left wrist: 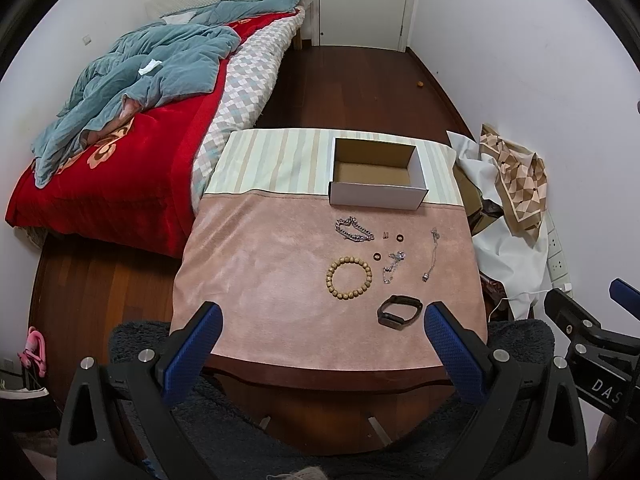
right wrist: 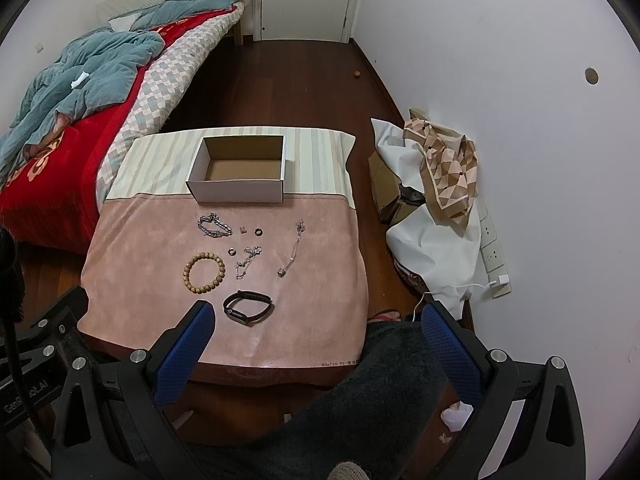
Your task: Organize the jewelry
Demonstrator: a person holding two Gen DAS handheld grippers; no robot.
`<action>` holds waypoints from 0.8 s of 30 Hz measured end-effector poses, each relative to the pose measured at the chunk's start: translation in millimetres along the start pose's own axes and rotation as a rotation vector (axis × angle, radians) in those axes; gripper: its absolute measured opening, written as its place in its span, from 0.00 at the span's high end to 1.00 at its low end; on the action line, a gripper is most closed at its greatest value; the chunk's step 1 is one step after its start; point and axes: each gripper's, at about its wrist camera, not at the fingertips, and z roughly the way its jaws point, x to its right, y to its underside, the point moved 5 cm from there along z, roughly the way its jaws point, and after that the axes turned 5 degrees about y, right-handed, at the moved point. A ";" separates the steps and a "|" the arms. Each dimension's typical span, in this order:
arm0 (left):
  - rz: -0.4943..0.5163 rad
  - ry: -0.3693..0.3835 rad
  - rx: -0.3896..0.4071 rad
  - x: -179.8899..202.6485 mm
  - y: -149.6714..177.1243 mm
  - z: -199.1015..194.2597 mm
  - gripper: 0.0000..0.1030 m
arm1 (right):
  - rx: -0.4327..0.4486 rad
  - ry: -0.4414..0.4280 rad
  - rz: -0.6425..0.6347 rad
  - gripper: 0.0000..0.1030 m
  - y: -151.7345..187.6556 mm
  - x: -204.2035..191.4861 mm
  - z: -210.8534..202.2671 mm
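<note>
Pink suede-like table mat [left wrist: 260,264] will drag thin silver chains [left wrist: 390,266] if my pads scrape it; both left gripper [left wrist: 322,330] and right gripper [right wrist: 316,330] hang wide open, empty, short of the jewelry; tiny dark rings [left wrist: 398,237] may slip before reaching the open white cardboard box [left wrist: 378,196] behind.

The right tool [right wrist: 316,320] hangs wide apart over the near edge of the table [right wrist: 132,280], holding nothing. A black band [right wrist: 248,308] lies nearest, beads [right wrist: 204,271] and chains beyond, then an open box [right wrist: 240,176].
</note>
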 end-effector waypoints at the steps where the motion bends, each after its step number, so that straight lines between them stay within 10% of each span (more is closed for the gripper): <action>1: 0.000 0.000 0.000 -0.1 -0.1 -0.1 0.00 | 0.003 0.002 -0.001 0.00 0.0 -0.4 -0.9; 24: 0.005 0.007 0.020 -1.0 -1.3 -7.4 0.00 | 0.033 -0.002 -0.001 0.00 -1.3 -2.1 -10.9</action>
